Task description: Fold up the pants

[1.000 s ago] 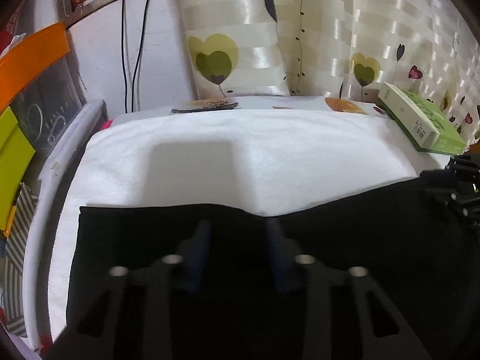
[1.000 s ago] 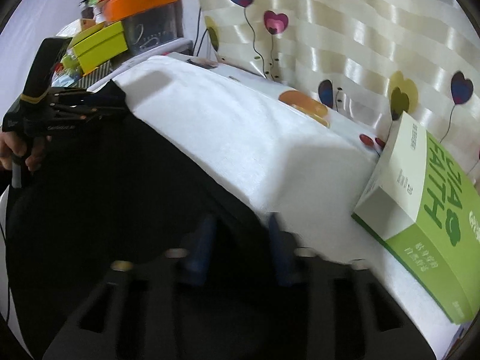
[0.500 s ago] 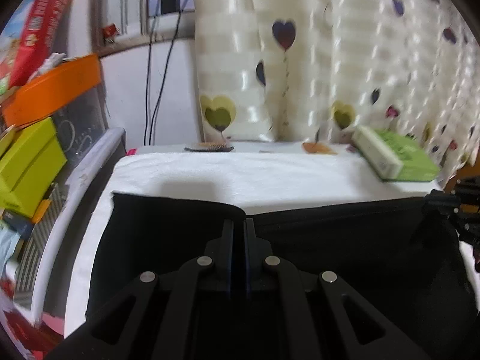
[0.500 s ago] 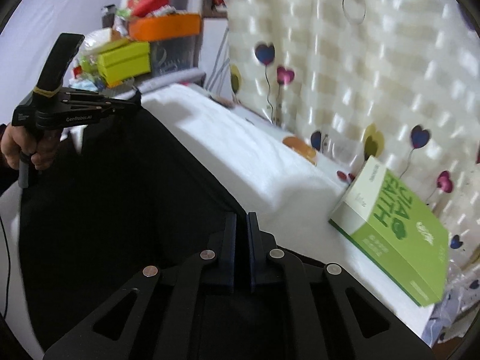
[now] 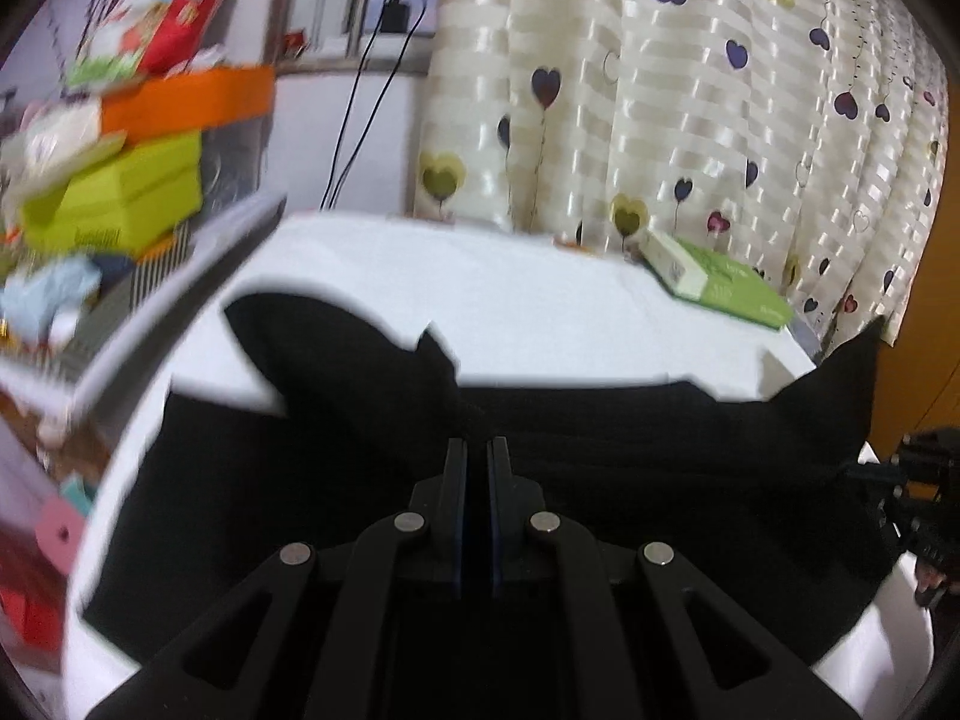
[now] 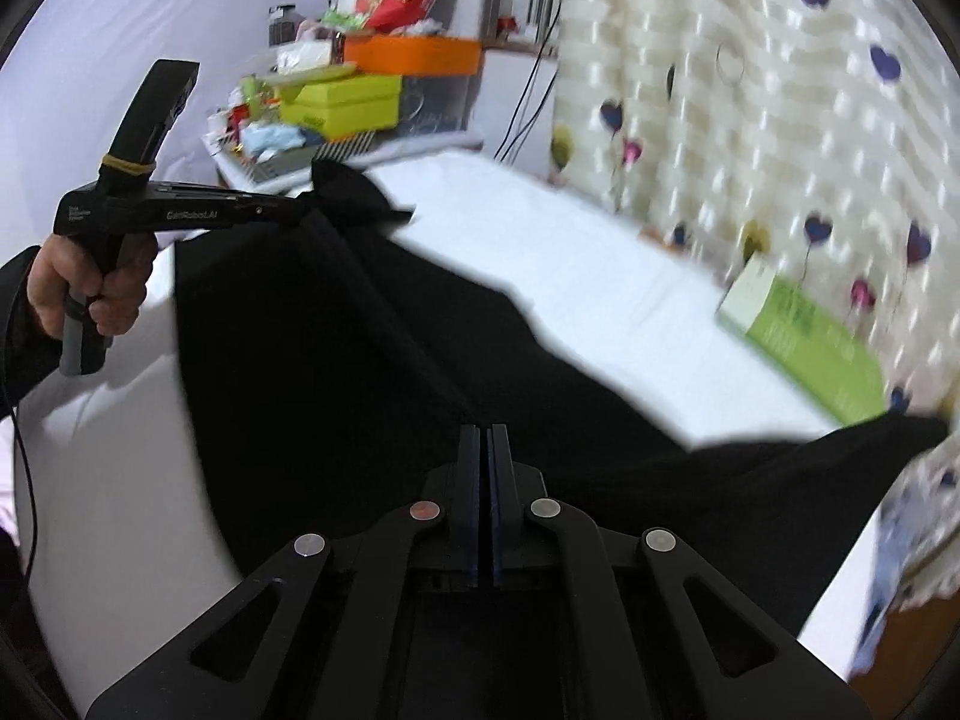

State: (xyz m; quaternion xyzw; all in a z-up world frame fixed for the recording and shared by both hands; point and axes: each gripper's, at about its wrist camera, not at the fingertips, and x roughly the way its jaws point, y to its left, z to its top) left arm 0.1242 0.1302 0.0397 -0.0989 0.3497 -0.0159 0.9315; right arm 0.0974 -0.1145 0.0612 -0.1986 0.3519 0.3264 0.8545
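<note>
I have the left gripper (image 5: 476,450) with its fingers pressed together on the black pants (image 5: 630,456), and the right gripper (image 6: 485,438) pinched tight on the same cloth. The pants hang raised between them over the white surface (image 5: 540,300), one corner flopping toward ten o'clock. A green box (image 6: 804,342) lies at two o'clock, by the curtain (image 5: 690,120).
</note>
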